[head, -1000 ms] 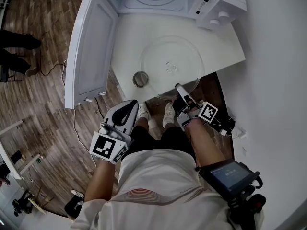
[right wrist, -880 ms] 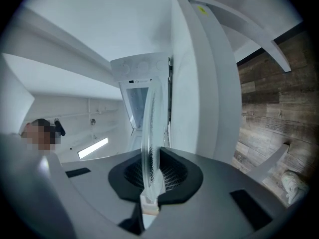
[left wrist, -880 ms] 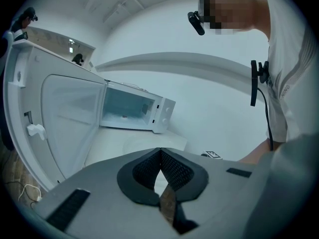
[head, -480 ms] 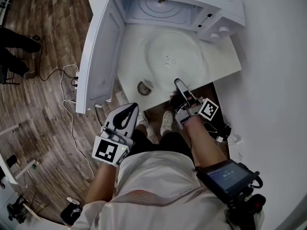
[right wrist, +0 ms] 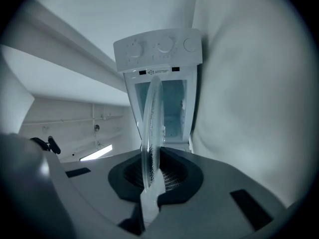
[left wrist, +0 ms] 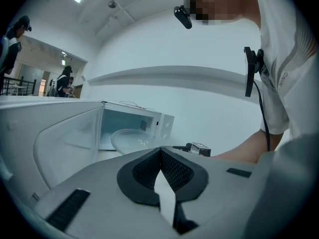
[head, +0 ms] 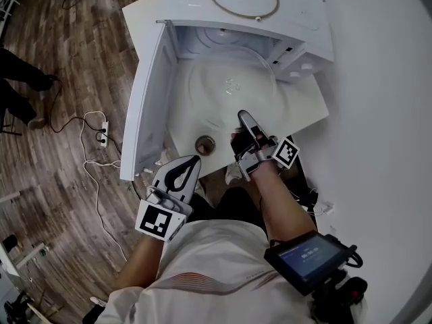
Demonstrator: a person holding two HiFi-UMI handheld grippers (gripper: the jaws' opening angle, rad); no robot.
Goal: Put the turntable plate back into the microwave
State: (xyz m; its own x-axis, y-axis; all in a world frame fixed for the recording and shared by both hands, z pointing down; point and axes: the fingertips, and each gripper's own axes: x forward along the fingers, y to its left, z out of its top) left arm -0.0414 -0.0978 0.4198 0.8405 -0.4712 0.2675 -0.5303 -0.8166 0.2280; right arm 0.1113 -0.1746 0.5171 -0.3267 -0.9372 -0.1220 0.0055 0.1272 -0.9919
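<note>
Right gripper (head: 244, 120) clamped on glass turntable plate (head: 229, 86) rim; plate has moved from table (head: 312, 112) edge to open microwave (head: 287, 15) mouth, probably insertion next. Left gripper (head: 191, 162) jaws together, empty

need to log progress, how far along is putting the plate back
Done: the white microwave door stands open. In hand: the right gripper is shut on the rim of the clear round glass turntable plate, held at the cavity mouth. Left: slide it in and set it down.
</note>
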